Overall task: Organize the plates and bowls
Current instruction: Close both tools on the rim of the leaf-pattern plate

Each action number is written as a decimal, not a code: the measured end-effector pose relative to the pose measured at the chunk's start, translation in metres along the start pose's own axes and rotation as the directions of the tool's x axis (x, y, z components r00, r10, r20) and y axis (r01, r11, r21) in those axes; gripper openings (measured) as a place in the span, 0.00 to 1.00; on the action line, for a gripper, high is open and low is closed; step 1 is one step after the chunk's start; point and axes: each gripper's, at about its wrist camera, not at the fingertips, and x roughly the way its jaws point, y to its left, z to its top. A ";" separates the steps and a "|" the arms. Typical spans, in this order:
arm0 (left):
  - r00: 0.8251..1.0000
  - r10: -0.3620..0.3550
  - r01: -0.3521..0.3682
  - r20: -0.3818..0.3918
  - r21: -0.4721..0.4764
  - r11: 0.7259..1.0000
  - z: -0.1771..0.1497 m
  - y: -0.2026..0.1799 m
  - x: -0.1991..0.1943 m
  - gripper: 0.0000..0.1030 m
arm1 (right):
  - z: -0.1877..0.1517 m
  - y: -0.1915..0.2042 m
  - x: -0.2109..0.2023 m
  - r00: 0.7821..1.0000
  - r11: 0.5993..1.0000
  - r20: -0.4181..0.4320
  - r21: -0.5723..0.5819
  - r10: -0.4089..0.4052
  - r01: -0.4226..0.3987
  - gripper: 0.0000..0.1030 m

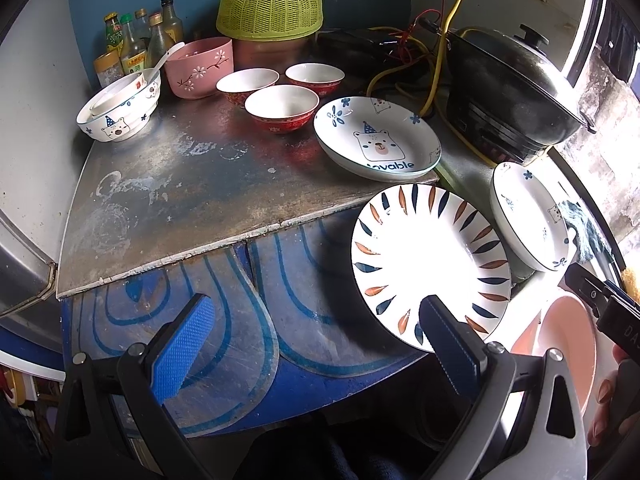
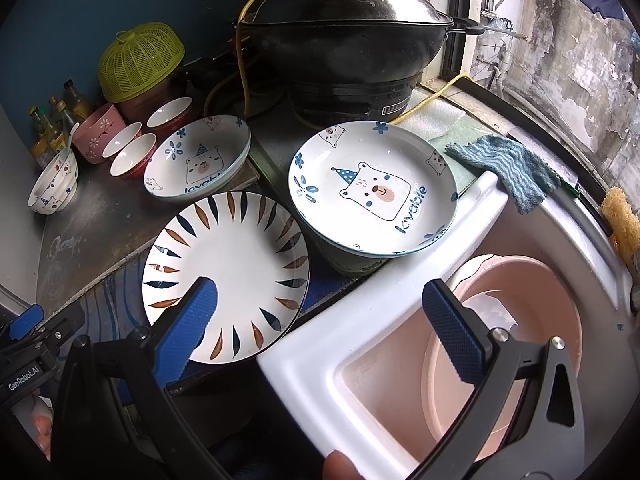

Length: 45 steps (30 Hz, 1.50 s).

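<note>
A leaf-patterned plate lies on the blue counter at the front. A bear plate sits on the metal top. A second bear plate rests tilted on something by the sink. Three red bowls, a pink flowered bowl and a bear bowl with a spoon stand at the back. My left gripper is open, its right finger over the leaf plate's near rim. My right gripper is open and empty above the white sink edge.
A black wok on a cooker stands at the back right with yellow and red cables. A green mesh cover and bottles line the back wall. A pink basin sits in the sink. A blue cloth lies by the window.
</note>
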 end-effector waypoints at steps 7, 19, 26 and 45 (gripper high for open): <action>0.996 -0.084 0.084 -0.035 0.002 0.996 0.006 0.004 0.021 0.99 | -0.001 -0.017 0.011 0.995 0.994 -0.021 0.057 0.094 -0.092 1.00; 0.980 -0.173 0.176 -0.102 0.023 0.984 0.015 0.010 0.063 0.90 | -0.014 -0.034 0.058 0.913 0.901 -0.092 0.224 0.398 -0.371 0.94; 0.963 -0.226 0.230 -0.144 0.011 0.973 0.025 0.011 0.090 0.60 | -0.007 -0.041 0.082 0.896 0.873 -0.070 0.272 0.438 -0.405 0.63; 0.915 -0.318 0.330 -0.249 0.004 0.944 0.049 0.002 0.143 0.15 | -0.011 -0.045 0.130 0.891 0.864 -0.130 0.342 0.434 -0.371 0.19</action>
